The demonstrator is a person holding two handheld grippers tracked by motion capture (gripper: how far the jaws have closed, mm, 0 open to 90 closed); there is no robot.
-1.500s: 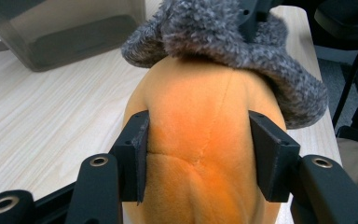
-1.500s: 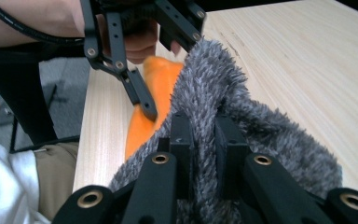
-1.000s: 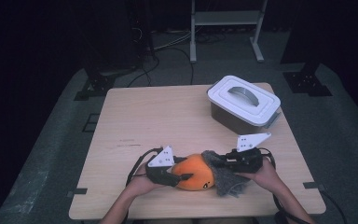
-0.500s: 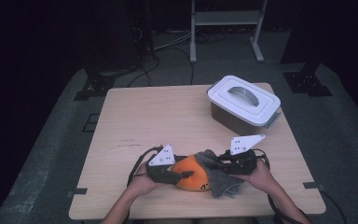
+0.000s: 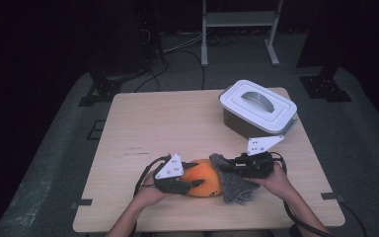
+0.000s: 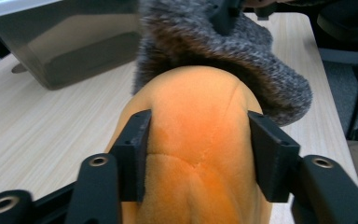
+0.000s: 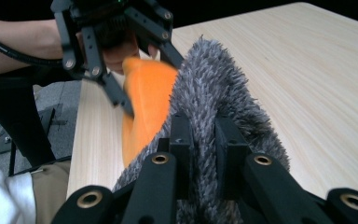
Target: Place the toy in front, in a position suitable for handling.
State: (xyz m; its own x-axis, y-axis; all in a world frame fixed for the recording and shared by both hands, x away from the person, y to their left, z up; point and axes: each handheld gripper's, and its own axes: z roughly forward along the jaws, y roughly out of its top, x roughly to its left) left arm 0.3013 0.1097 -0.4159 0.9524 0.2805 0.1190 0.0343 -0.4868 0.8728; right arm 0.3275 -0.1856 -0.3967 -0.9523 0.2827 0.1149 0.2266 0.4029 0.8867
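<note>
- The wooden table point(image 5: 177, 123) carries the work near its front edge, close to the person; the far-left half of the tabletop is bare and leaves wide room to move.
- A lidded storage box point(image 5: 258, 107) with a white lid and grey handle stands at the far-right corner, well apart from both tools.
- The orange plush toy point(image 5: 203, 177) lies on the tabletop near the front edge, between the two hands. Its surface is short, smooth pile with visible seams point(image 6: 196, 161).
- A grey fuzzy fabric piece point(image 5: 234, 185), long-piled and mottled dark and light, drapes against the right side of the orange plush toy, touching it.
- The left gripper point(image 6: 198, 140) has its jaws set on both flanks of the orange plush toy, pinching it.
- The right gripper point(image 7: 200, 135) has its jaws drawn close together on a fold of the grey fuzzy fabric piece, pinching it.
- Count: one orange plush toy, one grey fuzzy fabric piece, one lidded storage box, two grippers, one table.
</note>
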